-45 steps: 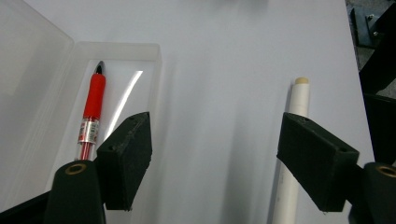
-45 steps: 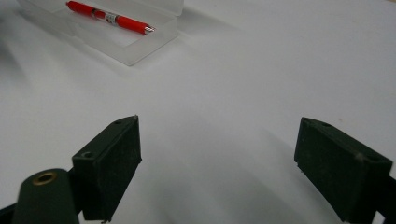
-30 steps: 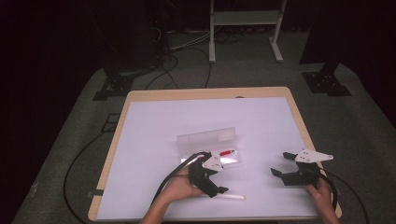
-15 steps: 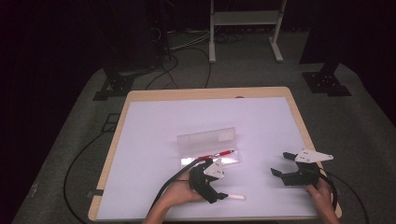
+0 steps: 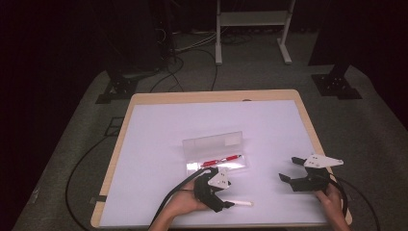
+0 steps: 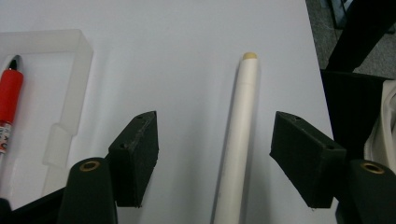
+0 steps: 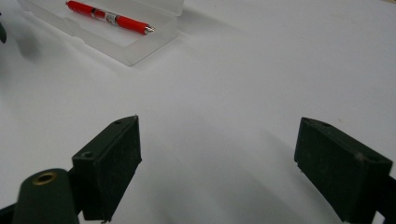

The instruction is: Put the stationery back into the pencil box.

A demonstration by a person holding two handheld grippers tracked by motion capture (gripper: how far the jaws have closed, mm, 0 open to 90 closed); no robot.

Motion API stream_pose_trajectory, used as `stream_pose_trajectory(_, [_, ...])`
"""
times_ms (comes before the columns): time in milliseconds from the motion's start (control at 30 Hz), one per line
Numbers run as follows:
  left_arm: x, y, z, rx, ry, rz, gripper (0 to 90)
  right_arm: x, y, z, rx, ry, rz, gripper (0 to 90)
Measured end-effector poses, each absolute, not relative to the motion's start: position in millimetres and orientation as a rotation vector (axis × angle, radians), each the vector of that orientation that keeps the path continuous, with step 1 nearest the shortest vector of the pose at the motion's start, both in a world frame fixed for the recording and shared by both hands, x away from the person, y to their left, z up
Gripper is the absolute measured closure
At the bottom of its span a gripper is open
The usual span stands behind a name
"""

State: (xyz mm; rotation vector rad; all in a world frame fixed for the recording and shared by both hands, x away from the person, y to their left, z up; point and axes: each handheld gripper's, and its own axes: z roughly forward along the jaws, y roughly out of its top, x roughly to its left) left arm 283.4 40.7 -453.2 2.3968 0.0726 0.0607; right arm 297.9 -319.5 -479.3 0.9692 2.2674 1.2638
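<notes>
White tabletop (image 5: 159, 139) amid dark room, both claws agape, left claw (image 6: 212, 158) astride white pen (image 6: 238, 140).

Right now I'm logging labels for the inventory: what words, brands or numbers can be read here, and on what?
Red pen in the clear case: a printed band on the barrel, too small and blurred to read.
White pen between the left gripper jaws: no text.

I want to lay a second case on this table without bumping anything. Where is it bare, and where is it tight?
Bare: the table's far half beyond the open clear case, and its left strip. Crowded: the near edge, where the left claw straddles the white pen just below the case, with the right claw alongside.
</notes>
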Motion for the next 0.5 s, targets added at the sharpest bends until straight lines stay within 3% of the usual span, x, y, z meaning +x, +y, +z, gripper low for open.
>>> stream_pose_trajectory(500, [279.5,38.1,-458.9,2.419,-0.014,-0.003,59.5,297.8,-319.5,-479.3,0.969,2.267,1.265,13.8])
